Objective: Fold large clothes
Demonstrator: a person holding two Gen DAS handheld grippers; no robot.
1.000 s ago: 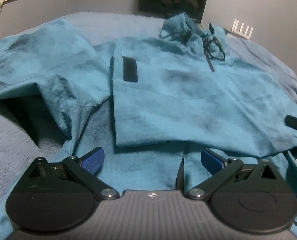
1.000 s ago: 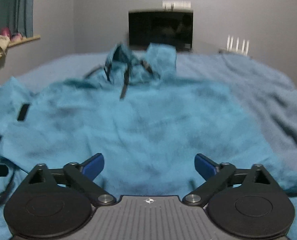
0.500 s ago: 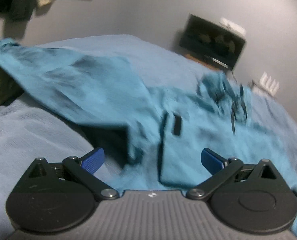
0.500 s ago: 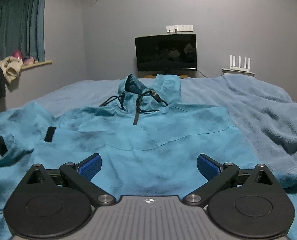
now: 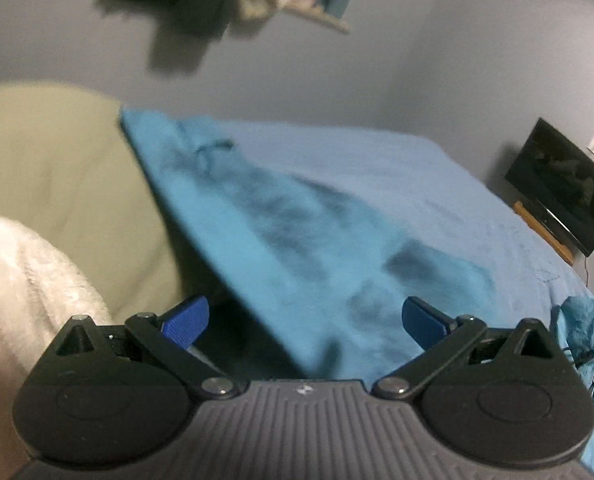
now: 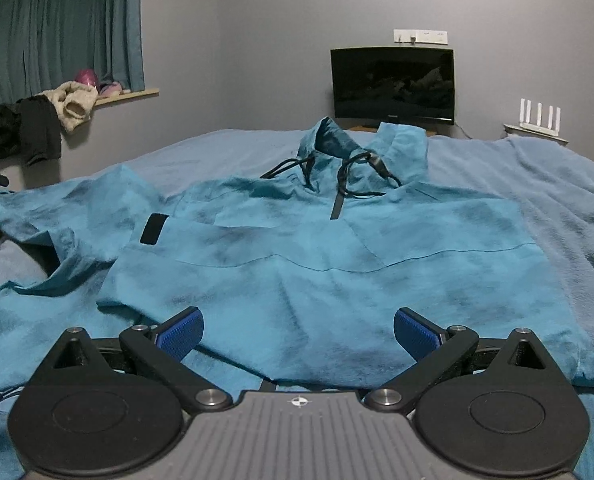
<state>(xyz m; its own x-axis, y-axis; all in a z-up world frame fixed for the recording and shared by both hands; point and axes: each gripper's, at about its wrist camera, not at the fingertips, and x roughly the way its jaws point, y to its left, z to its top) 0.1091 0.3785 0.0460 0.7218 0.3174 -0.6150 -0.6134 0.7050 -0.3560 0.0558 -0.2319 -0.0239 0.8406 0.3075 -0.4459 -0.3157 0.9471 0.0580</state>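
Hoodie [image 6: 337,264] spread on bed [image 6: 557,184], sleeve [image 5: 297,248] draped left. Left gripper [image 5: 305,320] and right gripper [image 6: 299,330] both spread, empty. TV [image 6: 393,84] beyond.

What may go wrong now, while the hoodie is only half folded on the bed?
1. The left sleeve lies spread and wrinkled. If folded as it is, creases may get trapped.
2. The drawstrings lie loose on the chest and might catch in the jaws.
3. Both the left gripper and right gripper are open and hold nothing, so the folded side of the hoodie could slip open when the sleeve is pulled.
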